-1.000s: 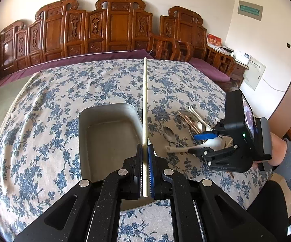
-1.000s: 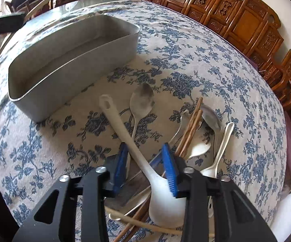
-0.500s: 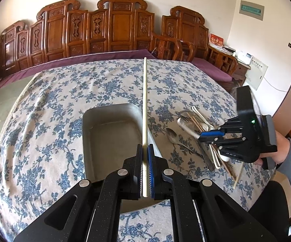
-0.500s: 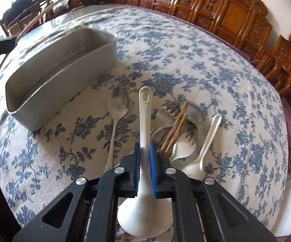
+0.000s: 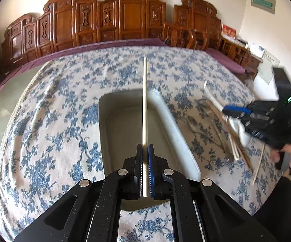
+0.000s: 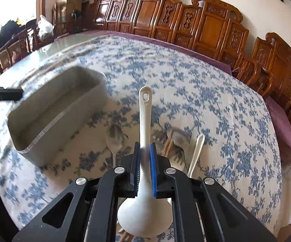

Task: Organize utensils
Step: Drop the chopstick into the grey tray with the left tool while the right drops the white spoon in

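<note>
My left gripper [image 5: 145,151] is shut on a pale chopstick [image 5: 144,104] that points forward over the grey metal bin [image 5: 115,125]. My right gripper [image 6: 144,149] is shut on a white ladle [image 6: 144,121], handle forward, bowl under the jaws, lifted above the table. The bin [image 6: 44,125] lies to its left. In the left wrist view the right gripper [image 5: 229,110] hangs at the right over the utensil pile [image 5: 232,141]. A metal spoon [image 6: 115,139], brown chopsticks [image 6: 168,143] and a white spoon [image 6: 195,153] lie on the cloth below.
A blue-flowered cloth [image 5: 54,121] covers the round table. Carved wooden chairs [image 5: 131,18] line the far wall. A pale chopstick [image 5: 259,161] lies near the table's right edge. The left gripper's tip [image 6: 2,94] shows at the left of the right wrist view.
My right gripper closed on the white ladle and lifted it off the pile. My left gripper has risen and moved forward over the bin, still holding the chopstick.
</note>
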The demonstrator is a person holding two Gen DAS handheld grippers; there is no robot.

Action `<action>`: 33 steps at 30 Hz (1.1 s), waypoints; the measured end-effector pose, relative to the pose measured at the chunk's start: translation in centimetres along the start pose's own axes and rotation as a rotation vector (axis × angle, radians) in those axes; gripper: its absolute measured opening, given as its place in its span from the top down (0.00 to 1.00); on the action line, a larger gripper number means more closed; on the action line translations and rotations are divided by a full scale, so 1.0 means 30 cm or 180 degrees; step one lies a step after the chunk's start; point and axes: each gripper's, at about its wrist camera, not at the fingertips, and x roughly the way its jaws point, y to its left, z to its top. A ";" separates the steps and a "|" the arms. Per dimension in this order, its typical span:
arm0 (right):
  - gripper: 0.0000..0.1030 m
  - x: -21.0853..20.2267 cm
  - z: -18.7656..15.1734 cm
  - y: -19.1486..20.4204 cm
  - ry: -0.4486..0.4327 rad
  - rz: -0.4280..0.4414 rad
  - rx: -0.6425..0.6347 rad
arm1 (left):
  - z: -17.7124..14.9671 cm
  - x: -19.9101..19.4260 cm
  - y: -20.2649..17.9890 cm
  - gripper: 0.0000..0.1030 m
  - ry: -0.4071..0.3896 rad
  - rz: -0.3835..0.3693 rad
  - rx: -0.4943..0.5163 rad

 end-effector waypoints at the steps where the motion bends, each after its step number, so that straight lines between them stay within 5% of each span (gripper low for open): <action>1: 0.90 -0.011 0.010 0.005 -0.0028 0.0008 0.0008 | -0.006 0.016 0.003 0.96 0.0074 0.0022 0.0010; 12: 0.90 -0.117 0.125 0.125 -0.0301 0.0218 0.0053 | -0.030 0.099 0.041 0.96 0.0449 0.0045 -0.0070; 23: 0.90 -0.105 0.239 0.264 -0.0400 0.0584 0.0353 | 0.021 -0.009 0.116 0.94 0.0104 0.0093 -0.0246; 33: 0.90 0.030 0.302 0.392 -0.0205 0.0732 0.0615 | 0.036 -0.083 0.214 0.94 -0.0090 0.0253 -0.0410</action>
